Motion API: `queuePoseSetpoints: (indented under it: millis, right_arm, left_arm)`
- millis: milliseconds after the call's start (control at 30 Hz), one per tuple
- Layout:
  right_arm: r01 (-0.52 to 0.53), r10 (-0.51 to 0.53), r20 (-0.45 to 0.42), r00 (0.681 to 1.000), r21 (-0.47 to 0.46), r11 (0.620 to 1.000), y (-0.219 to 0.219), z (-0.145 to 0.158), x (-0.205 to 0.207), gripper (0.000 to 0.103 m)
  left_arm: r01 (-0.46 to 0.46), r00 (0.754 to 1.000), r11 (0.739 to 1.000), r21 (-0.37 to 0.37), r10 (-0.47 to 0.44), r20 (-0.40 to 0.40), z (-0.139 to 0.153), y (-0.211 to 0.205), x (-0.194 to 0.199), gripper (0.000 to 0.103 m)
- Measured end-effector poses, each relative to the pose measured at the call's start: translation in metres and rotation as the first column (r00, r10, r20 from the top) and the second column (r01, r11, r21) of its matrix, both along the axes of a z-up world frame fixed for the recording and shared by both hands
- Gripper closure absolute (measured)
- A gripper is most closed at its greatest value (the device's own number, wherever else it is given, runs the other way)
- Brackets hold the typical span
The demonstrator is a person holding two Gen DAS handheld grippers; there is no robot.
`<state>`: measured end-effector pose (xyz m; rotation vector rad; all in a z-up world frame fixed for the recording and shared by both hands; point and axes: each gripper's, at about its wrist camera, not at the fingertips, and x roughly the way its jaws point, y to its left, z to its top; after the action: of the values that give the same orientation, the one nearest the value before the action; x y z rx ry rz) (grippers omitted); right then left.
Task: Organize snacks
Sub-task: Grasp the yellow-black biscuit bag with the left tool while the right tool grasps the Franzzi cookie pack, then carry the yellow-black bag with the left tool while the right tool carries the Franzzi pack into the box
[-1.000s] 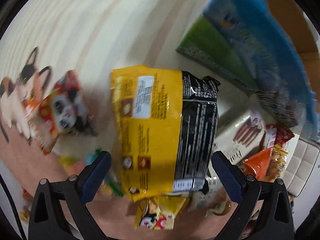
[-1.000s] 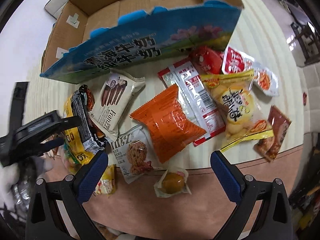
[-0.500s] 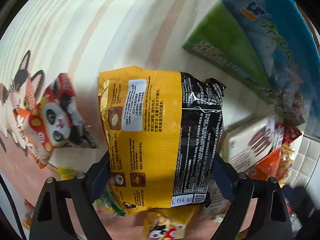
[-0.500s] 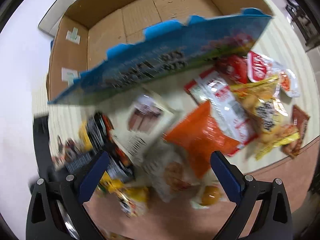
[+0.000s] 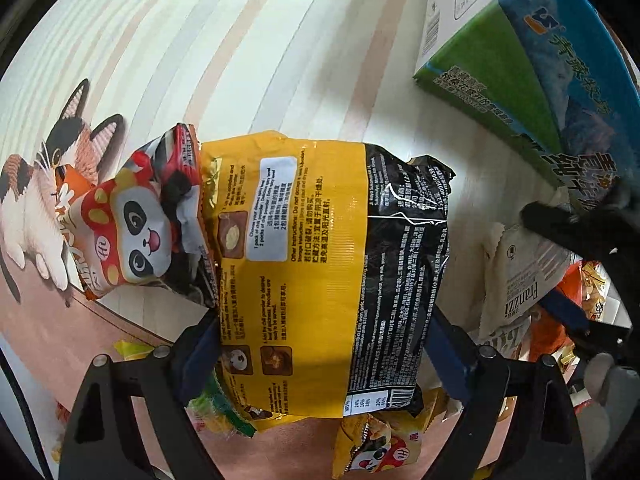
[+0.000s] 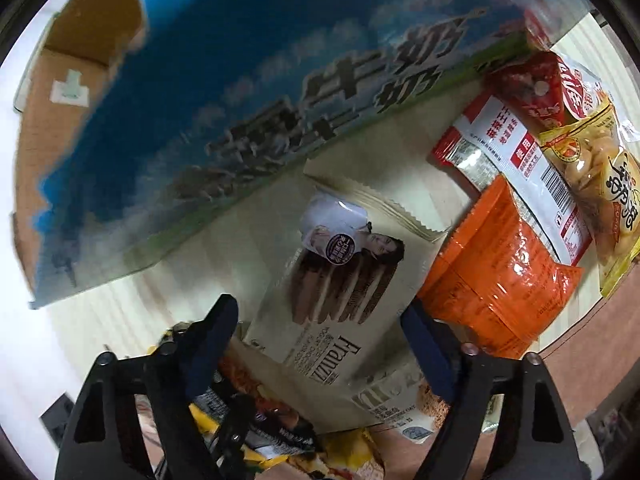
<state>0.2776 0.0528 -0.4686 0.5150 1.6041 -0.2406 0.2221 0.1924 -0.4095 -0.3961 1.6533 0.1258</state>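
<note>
- The yellow-and-black noodle packet (image 5: 332,280) lies flat on the striped mat (image 5: 240,60), printed back up, its left end overlapping a panda snack bag (image 5: 132,236).
- The left gripper (image 5: 320,344) straddles the packet's width, blue pads against both long edges; the jaws are easing slightly wider, yet the film looks gripped rather than loose.
- The beige Franzzi wafer pack (image 6: 340,280) lies just in front of the blue milk carton (image 6: 240,100), beside an orange pouch (image 6: 500,276).
- The right gripper (image 6: 320,344) is closing around the wafer pack; blur hides whether the pads touch it yet, probably not.
- To do this well, squeeze each pack across its middle, gently: contents are brittle.
- The film is glossy, crinkled and slippery; the wafer pack has a serrated seal and a firm slab shape, and the carton is rigid.
</note>
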Motion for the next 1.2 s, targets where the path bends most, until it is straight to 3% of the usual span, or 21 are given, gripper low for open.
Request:
queuePoseSetpoints:
  millis: [167,300,367,600,733,933,1200]
  right_arm:
    - [-0.218,0.215,-0.049,0.975,-0.055,0.974,0.014,0.003,-0.004,0.034]
    - [-0.402,0.39,-0.119,0.913,-0.103,0.91,0.017,0.005,-0.018,0.034]
    - [-0.417,0.405,-0.112,0.907,-0.113,0.902,0.016,0.007,-0.02,0.033]
    - [-0.332,0.326,-0.077,0.942,-0.097,0.938,-0.017,0.004,-0.011,0.03]
    - [-0.293,0.287,-0.077,0.955,-0.081,0.953,-0.017,-0.001,-0.01,0.042]
    - [-0.339,0.335,-0.051,0.941,-0.074,0.938,-0.019,0.001,-0.017,0.044]
    - [-0.445,0.445,0.064,0.893,-0.013,0.895,-0.034,0.05,-0.053,0.044]
  left_arm:
    - [0.02,1.0,0.999,-0.025,-0.02,0.007,-0.013,0.008,-0.017,0.01]
    - [0.021,1.0,0.999,-0.05,-0.021,0.001,-0.023,0.016,-0.011,0.01]
    - [0.023,1.0,0.998,-0.052,-0.024,-0.004,-0.029,0.023,-0.011,0.01]
    - [0.066,0.998,0.998,-0.005,-0.066,0.019,-0.035,0.025,-0.006,0.016]
    - [0.087,0.996,0.996,0.031,-0.088,0.033,-0.032,0.024,-0.013,0.017]
    - [0.095,0.994,0.994,0.06,-0.098,0.055,-0.019,0.024,-0.041,0.019]
    - [0.084,0.991,0.994,0.063,-0.09,0.1,0.015,0.03,-0.061,0.019]
